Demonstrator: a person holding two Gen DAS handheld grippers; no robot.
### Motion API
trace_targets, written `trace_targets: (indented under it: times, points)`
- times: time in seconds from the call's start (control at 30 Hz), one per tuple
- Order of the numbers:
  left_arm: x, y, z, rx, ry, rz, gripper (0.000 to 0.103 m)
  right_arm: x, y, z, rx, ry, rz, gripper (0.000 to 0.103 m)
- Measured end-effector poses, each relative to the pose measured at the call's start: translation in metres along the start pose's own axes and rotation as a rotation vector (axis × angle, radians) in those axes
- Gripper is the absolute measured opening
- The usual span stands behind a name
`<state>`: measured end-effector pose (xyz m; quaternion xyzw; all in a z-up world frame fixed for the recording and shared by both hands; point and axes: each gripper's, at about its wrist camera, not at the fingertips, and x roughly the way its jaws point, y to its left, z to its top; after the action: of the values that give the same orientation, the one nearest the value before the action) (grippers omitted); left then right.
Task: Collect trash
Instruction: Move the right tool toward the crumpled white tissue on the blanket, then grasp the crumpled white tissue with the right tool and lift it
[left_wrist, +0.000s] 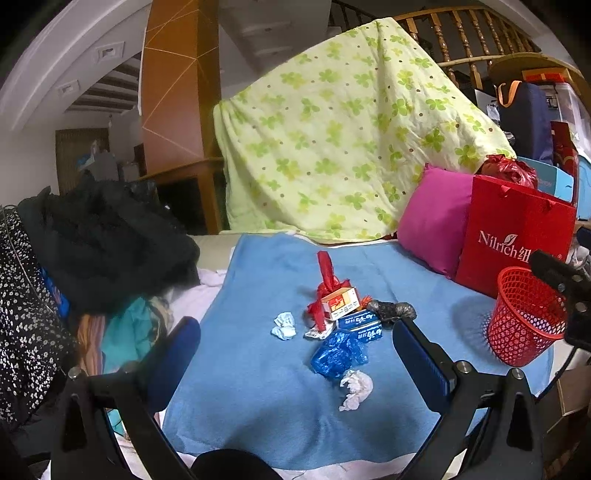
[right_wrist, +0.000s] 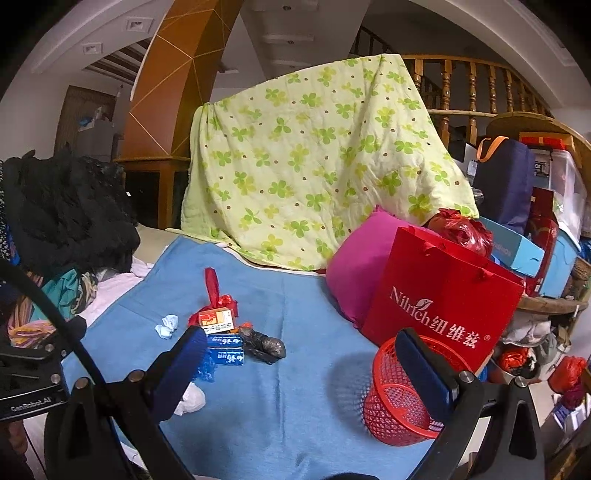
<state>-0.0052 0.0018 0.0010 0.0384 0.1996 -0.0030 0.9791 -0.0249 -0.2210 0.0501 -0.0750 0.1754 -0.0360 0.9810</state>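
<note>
Left gripper (left_wrist: 295, 354) hung jaws apart above white tissue (left_wrist: 355, 389); right gripper (right_wrist: 301, 363) equally apart, empty, beside red basket (right_wrist: 399, 402). Risk: light tissue slipping, basket tipping if bumped.

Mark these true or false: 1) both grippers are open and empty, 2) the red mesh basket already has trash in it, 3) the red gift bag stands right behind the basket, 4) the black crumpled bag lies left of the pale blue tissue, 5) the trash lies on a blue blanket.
1) True. The left gripper and right gripper both stand wide open with nothing between the fingers.
2) False. The red mesh basket looks empty as far as its inside shows.
3) True. The red gift bag stands just behind it.
4) False. The black crumpled bag lies right of the pale blue tissue.
5) True. The pile lies on the blue blanket.
</note>
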Motion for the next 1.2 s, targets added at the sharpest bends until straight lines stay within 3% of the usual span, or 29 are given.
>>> trace_targets:
  times: [0.07, 0.27, 0.5, 0.6, 0.9, 1.2]
  points:
    - [0.002, 0.003, -0.002, 0.008, 0.006, 0.012, 0.103, -0.003, 0.002, 0.000, 0.016, -0.020, 0.033, 0.103]
    - [0.016, 0.029, -0.016, 0.005, 0.027, 0.086, 0.103, -0.004, -0.002, -0.014, 0.115, -0.079, 0.242, 0.103]
    - [0.051, 0.073, -0.046, -0.016, 0.157, 0.202, 0.103, 0.067, 0.011, -0.049, 0.220, 0.211, 0.439, 0.103]
    - [0.059, 0.082, -0.055, -0.050, 0.199, 0.211, 0.103, 0.085, 0.017, -0.063, 0.242, 0.271, 0.458, 0.103]
    - [0.071, 0.083, -0.067, -0.088, 0.195, 0.184, 0.103, 0.093, 0.042, -0.067, 0.162, 0.260, 0.428, 0.103]
    - [0.080, 0.087, -0.070, -0.086, 0.196, 0.182, 0.103, 0.116, 0.069, -0.075, 0.166, 0.301, 0.447, 0.103]
